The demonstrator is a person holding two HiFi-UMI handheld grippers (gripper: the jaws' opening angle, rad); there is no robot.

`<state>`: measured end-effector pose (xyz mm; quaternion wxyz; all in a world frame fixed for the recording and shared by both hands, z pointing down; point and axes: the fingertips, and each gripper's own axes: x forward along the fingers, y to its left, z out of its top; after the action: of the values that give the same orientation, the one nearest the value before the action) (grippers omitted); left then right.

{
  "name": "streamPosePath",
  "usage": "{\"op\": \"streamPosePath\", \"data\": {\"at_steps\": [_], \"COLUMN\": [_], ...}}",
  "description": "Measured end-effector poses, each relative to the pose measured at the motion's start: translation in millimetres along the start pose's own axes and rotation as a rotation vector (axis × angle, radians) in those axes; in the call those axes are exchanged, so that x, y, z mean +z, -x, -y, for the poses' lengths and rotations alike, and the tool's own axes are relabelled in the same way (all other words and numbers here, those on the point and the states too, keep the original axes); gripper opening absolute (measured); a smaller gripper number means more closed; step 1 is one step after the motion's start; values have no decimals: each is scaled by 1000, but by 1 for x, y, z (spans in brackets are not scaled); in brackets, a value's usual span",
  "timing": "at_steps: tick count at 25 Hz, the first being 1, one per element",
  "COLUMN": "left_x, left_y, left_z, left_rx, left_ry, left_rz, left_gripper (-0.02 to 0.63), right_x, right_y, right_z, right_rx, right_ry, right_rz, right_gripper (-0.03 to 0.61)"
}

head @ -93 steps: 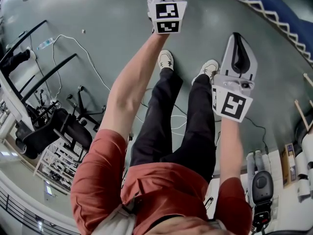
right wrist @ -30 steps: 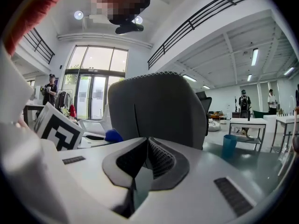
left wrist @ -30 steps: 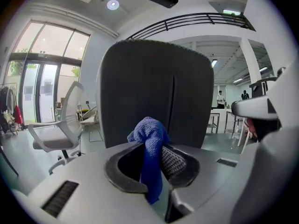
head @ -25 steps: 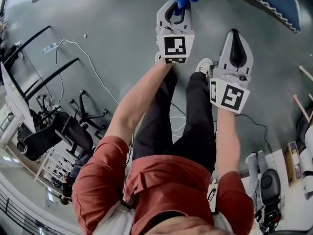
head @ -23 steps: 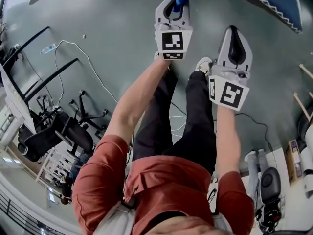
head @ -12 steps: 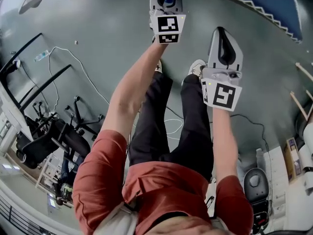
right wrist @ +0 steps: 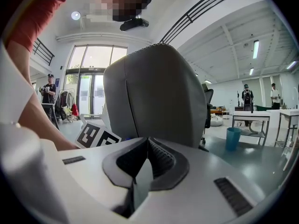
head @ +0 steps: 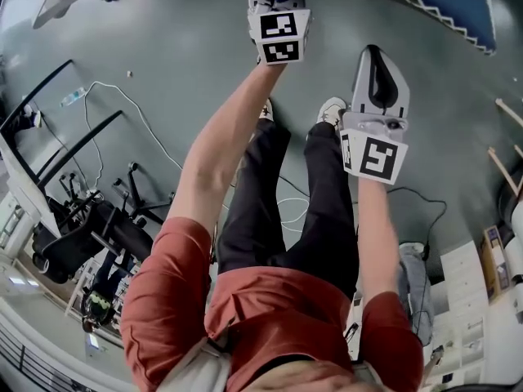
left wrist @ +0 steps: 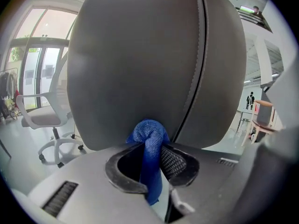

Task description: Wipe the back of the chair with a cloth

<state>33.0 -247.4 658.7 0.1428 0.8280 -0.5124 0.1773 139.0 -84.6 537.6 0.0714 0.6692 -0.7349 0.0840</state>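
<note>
Cloth (left wrist: pixel 147 133) in left gripper (left wrist: pixel 151 147), at chair back (left wrist: pixel 140 55).

Woven cloth (left wrist: pixel 148 139), smooth matt chair back (left wrist: pixel 154 55)

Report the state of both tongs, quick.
Left tongs: closed on the blue cloth, close up to the chair back.
Right tongs: closed, nothing between them.

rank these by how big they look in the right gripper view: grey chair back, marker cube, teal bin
1. grey chair back, by far the largest.
2. marker cube, only partly visible.
3. teal bin, smallest, though it stands farther off, so real size is unsure.
</note>
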Motion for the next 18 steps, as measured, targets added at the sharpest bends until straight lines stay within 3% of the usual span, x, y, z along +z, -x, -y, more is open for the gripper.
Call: {"op": "streamPosePath", "data": {"at_steps": [2, 5, 12, 18], "left_x": [9, 28, 92, 151], "left_y": [7, 23, 74, 129], "left_z": [2, 4, 12, 20], "left_rx": [-17, -14, -36, -31], "left_ry": [26, -6, -55, -41], "left_rz": [7, 5, 13, 60], "left_gripper": [80, 80, 81, 81], "right_x": [3, 13, 42, 77], "right_y": [1, 6, 15, 30], "right_z": [-2, -6, -13, -24], "right_rx": [1, 3, -6, -19], "right_ry": [2, 9, 2, 2], "right_rz": [1, 8, 28, 58], "right_gripper": [23, 24, 24, 25]}}
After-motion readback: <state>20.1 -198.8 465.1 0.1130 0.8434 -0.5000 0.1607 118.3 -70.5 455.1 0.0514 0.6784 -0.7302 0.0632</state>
